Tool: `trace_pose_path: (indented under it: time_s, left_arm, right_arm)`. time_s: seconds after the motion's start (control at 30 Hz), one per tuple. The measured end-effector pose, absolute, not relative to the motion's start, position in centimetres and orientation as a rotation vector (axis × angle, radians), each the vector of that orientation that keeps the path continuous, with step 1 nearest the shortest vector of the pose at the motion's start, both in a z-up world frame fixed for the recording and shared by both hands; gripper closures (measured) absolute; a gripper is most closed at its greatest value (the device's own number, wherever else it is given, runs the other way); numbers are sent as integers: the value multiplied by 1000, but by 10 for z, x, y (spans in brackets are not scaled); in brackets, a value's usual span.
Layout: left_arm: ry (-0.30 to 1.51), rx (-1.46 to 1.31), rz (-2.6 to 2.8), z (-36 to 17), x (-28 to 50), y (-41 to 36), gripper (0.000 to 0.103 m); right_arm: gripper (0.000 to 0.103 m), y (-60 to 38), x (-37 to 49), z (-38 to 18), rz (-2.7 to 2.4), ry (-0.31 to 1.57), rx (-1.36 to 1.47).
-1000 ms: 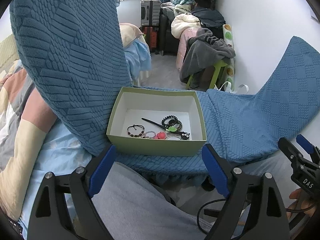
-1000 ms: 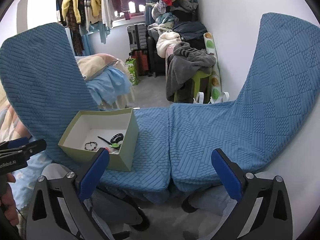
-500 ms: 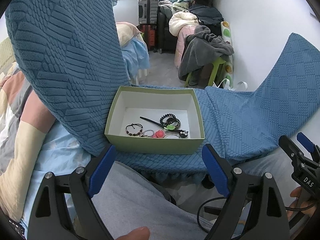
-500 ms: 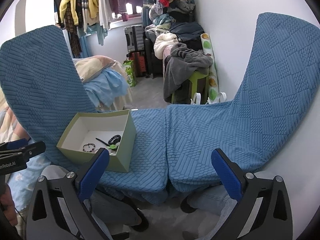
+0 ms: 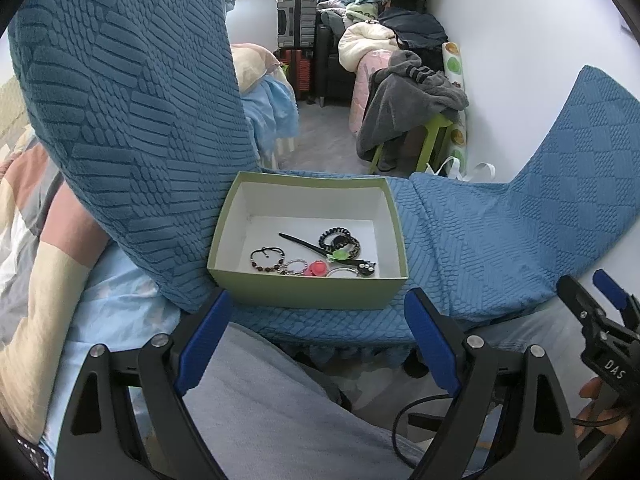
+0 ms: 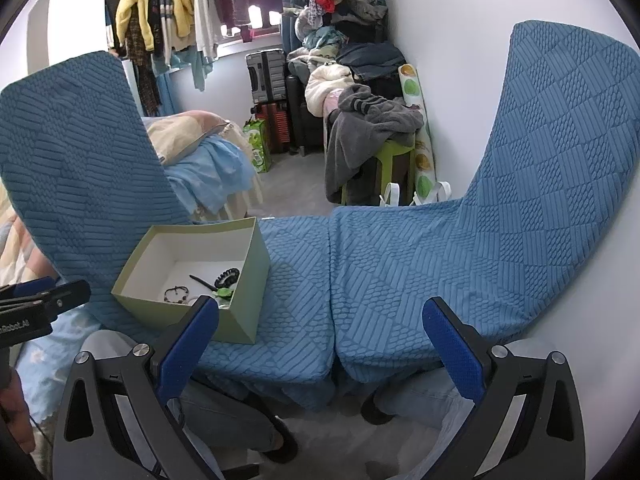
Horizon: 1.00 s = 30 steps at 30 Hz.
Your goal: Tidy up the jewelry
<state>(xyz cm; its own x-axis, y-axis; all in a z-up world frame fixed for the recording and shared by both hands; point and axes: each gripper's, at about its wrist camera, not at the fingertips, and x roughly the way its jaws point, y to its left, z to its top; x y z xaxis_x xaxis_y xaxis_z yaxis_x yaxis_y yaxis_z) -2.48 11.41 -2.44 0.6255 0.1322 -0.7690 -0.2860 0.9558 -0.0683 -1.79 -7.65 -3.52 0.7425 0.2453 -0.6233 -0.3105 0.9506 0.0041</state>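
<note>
A pale green open box (image 5: 304, 290) with a white inside sits on the blue textured cushion (image 5: 480, 240). On its floor lie a dark beaded bracelet (image 5: 267, 258), a black hair stick (image 5: 304, 242), black coiled hair ties (image 5: 338, 238), a silvery chain bracelet (image 5: 296, 266), and a pink piece (image 5: 318, 268) beside a green one (image 5: 340, 255). My left gripper (image 5: 316, 308) hovers open just short of the box's near wall, holding nothing. My right gripper (image 6: 320, 312) is open and empty over the cushion, to the right of the box (image 6: 248, 280).
Blue cushion backs rise at left (image 5: 120, 120) and right (image 6: 560, 140). A person's grey-trousered leg (image 5: 260, 400) lies under the left gripper. Beyond are a green stool (image 6: 394, 156) draped with grey clothing, suitcases (image 6: 268, 72), a bed with blue bedding (image 6: 216, 168) and a white wall.
</note>
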Motion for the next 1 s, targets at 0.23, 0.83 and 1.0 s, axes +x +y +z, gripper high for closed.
trace_pose_path:
  time_s: [0.23, 0.83, 1.0]
  left_arm:
    - [862, -199, 245, -24, -25, 115, 15]
    - [848, -210, 257, -18, -30, 120, 15]
    - [848, -205, 255, -17, -30, 120, 15]
  right_arm:
    - [1, -76, -20, -35, 310, 666, -95]
    - [1, -66, -23, -36, 326, 661, -116]
    - [1, -68, -22, -35, 326, 661, -113]
